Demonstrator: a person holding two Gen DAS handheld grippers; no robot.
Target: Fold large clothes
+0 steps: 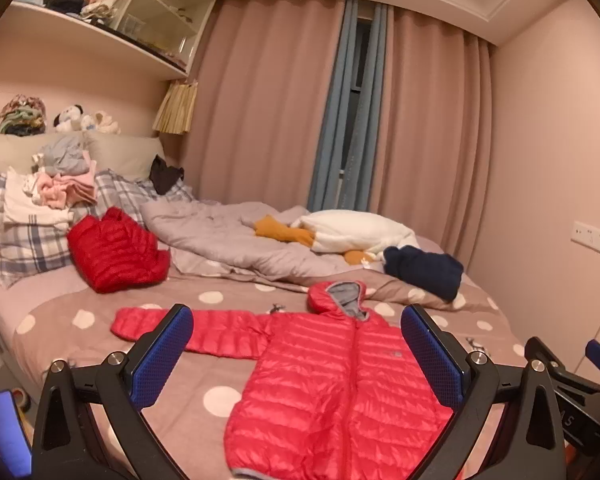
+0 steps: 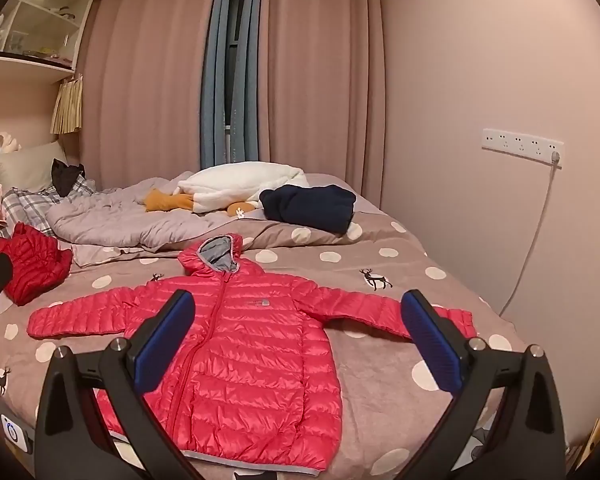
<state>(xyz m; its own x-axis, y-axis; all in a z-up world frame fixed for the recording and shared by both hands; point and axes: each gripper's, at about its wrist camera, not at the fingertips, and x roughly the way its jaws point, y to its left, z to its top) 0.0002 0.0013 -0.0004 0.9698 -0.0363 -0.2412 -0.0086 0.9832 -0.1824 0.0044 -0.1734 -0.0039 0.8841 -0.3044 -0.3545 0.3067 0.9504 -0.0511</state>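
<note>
A pink-red hooded puffer jacket (image 2: 252, 344) lies spread flat on the bed, front up, zipped, both sleeves stretched out sideways and the grey-lined hood (image 2: 216, 258) pointing to the far side. In the left wrist view the same jacket (image 1: 332, 380) fills the lower middle, with its left sleeve (image 1: 204, 330) reaching out. My left gripper (image 1: 296, 354) hovers open above the jacket's near part, nothing between its blue pads. My right gripper (image 2: 298, 342) is also open over the jacket's body, empty. Part of the right gripper (image 1: 572, 392) shows at the left view's right edge.
A folded red puffer jacket (image 1: 116, 252) lies at the left by plaid pillows (image 1: 32, 240) and a clothes pile (image 1: 56, 184). A rumpled grey quilt (image 1: 228, 236), a white-and-orange plush (image 2: 236, 188) and a folded navy garment (image 2: 308, 206) lie behind. The wall (image 2: 500, 80) stands at right.
</note>
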